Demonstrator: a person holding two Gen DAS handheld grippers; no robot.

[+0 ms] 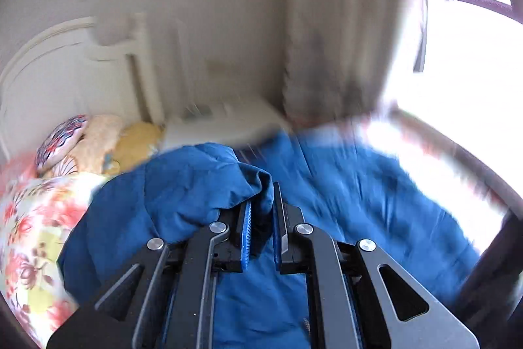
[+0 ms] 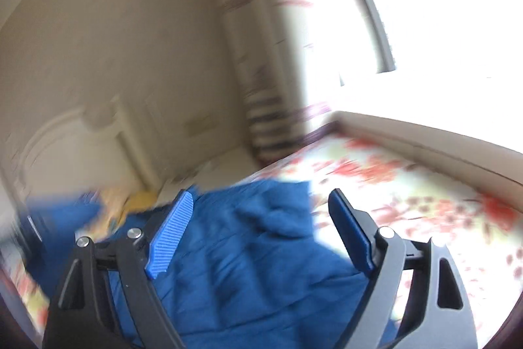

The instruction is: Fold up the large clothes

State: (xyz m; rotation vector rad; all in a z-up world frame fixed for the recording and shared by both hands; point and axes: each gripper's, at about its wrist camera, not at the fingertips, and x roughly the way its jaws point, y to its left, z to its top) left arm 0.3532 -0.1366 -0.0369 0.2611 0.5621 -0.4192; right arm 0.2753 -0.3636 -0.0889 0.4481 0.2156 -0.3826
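Observation:
A large blue garment (image 1: 359, 201) lies spread and rumpled over the floral bedspread (image 1: 29, 234). My left gripper (image 1: 263, 195) is shut on a bunched fold of it, and the cloth rises in a ridge just past the blue pads. In the right wrist view the same blue garment (image 2: 245, 251) lies below my right gripper (image 2: 261, 201). That gripper stands open and wide, with nothing between its fingers, close over the cloth. The garment's right edge meets the flowered bedspread (image 2: 408, 195). Both views are blurred.
A white headboard (image 1: 65, 61) and patterned pillows (image 1: 65, 136) are at the left. A pale nightstand (image 1: 222, 126) sits behind the garment. A curtain (image 1: 327, 38) and a bright window (image 1: 457, 54) fill the right, with a sill (image 2: 425, 133) along the bed.

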